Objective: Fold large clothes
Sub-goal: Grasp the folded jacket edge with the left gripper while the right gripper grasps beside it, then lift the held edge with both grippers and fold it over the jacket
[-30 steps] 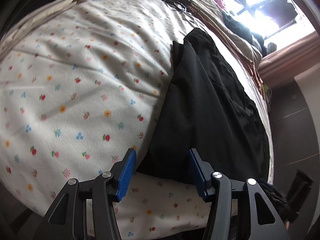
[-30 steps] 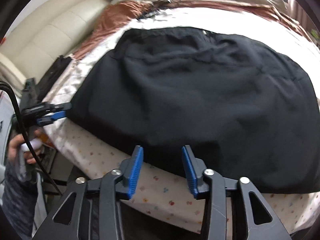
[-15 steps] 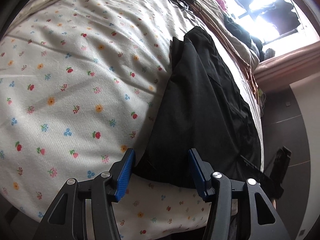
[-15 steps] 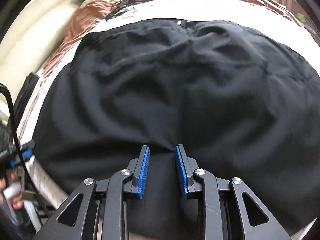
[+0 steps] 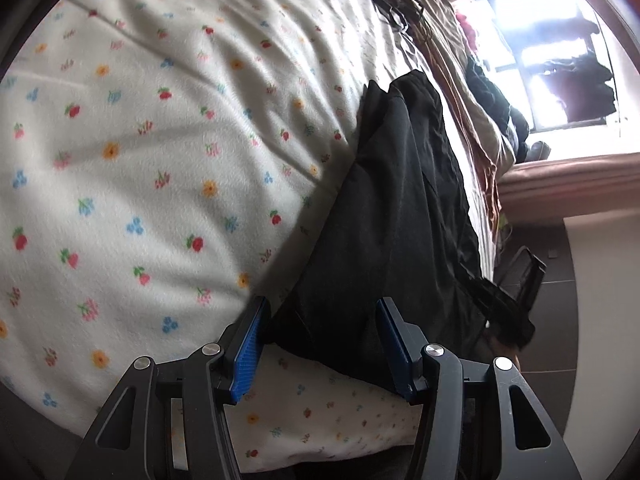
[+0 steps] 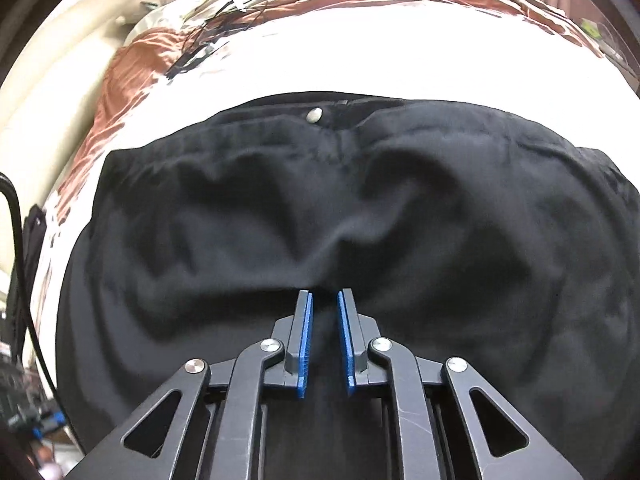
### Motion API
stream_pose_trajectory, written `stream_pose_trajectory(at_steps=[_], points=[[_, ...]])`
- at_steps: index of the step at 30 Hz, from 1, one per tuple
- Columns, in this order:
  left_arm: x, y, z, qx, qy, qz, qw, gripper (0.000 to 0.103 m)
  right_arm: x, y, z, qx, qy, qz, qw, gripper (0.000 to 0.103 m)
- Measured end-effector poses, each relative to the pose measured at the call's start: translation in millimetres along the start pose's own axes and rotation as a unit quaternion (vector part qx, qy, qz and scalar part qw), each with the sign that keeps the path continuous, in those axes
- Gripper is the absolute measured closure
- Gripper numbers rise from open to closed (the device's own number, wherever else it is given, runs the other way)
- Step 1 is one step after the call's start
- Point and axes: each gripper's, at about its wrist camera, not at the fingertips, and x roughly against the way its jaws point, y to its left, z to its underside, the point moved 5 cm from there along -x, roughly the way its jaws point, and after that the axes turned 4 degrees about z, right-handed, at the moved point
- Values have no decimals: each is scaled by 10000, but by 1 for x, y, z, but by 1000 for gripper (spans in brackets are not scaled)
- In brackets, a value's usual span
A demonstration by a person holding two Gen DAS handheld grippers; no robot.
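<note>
Your right tongs (image 6: pixel 324 300) have just been closing and now pinch a fold of the black garment (image 6: pixel 400 208) — your left tongs (image 5: pixel 320 312) stand half open over its corner, gripping nothing. It lies spread on the floral bed sheet (image 5: pixel 160 152).

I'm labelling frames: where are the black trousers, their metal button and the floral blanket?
black trousers (image 6: pixel 440 216): right wrist view, on the creased front.
metal button (image 6: pixel 315 114): right wrist view, its face.
floral blanket (image 5: pixel 160 152): left wrist view, bare middle.
</note>
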Motion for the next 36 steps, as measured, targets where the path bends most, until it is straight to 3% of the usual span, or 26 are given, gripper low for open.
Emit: stream_pose_trajectory(at_steps=[12, 17, 23, 26, 28, 36], points=[[-16, -4, -10, 326, 66, 327, 9989, 48, -19, -8, -41, -23, -84, 69, 9999, 91], [-18, -8, -9, 310, 45, 425, 9986, 48, -12, -5, -41, -57, -71, -168, 9998, 91], [-29, -12, -13, 225, 55, 463, 9987, 48, 23, -2, -14, -4, -130, -513, 9986, 89], [-27, -15, -11, 215, 42, 449, 9987, 48, 42, 2, 7, 30, -146, -681, 9976, 80], [-22, -14, -9, 294, 18, 626, 9976, 48, 52, 7, 20, 30, -171, -803, 9966, 76], [3, -30, -4, 295, -235, 1409, 9893, 48, 77, 9, 82, -38, 22, -1192, 9929, 76]])
